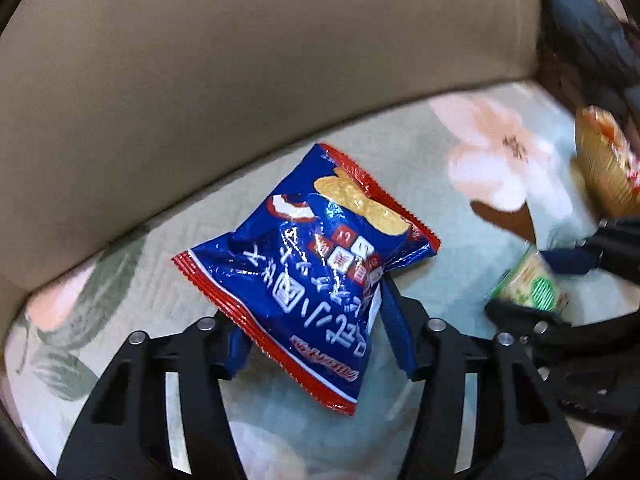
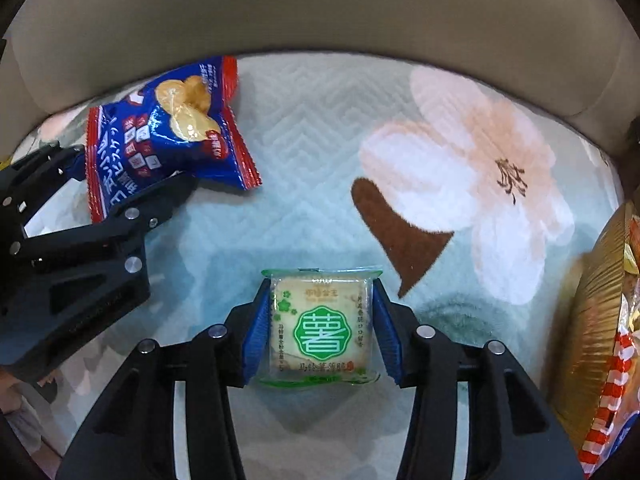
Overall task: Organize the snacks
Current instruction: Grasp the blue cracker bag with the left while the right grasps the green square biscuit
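A blue snack bag (image 1: 320, 256) with red crimped edges and pictured biscuits sits between the pads of my left gripper (image 1: 312, 312), which is shut on its lower half. The right wrist view shows the same bag (image 2: 160, 132) at upper left, held by the left gripper (image 2: 128, 168) just above the cushion. My right gripper (image 2: 322, 292) is shut on a small square cream packet (image 2: 324, 328) with a green seal, its blue pads pressing both sides. In the left wrist view that packet (image 1: 538, 292) shows at the right edge.
Both grippers hover over a pale blue quilted cushion (image 2: 304, 152) printed with a large pink flower. A beige sofa back (image 2: 320, 8) curves behind it. At the right stands a gold ribbed basket (image 2: 592, 320) holding a red-and-white striped packet (image 2: 612, 392).
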A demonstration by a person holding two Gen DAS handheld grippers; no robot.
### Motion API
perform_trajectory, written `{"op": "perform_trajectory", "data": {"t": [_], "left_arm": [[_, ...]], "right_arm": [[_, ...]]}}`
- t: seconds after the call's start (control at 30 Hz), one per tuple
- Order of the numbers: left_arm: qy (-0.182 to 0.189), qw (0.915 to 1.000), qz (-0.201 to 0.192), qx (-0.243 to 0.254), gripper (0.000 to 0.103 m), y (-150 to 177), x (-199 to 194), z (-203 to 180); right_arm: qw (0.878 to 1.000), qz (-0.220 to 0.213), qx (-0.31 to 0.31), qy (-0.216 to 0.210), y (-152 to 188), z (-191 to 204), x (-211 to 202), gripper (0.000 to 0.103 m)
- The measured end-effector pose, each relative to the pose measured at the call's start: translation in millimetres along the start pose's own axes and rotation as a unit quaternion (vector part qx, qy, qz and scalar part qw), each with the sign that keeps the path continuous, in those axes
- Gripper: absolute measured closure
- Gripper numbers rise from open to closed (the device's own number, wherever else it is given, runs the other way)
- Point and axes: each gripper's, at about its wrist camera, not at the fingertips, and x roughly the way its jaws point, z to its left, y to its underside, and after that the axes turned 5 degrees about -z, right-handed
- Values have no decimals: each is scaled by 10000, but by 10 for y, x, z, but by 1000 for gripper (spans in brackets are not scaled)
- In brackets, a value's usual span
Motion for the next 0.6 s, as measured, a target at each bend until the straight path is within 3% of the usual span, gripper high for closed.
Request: {"op": "perform_trajectory", "data": {"t": [0.13, 0.3, 0.6], "left_arm": [[-260, 9996, -93, -6, 52, 26, -152, 13], [-390, 9987, -269, -200, 53, 4, -516, 109], [-773, 9954, -394, -402, 53, 10, -872, -136]], "right_arm": [[9984, -134, 313, -457, 12, -146, -145, 59], [9955, -589, 247, -707, 21, -198, -539, 59], [9874, -1153, 263, -1053, 52, -423, -1193, 59]]}}
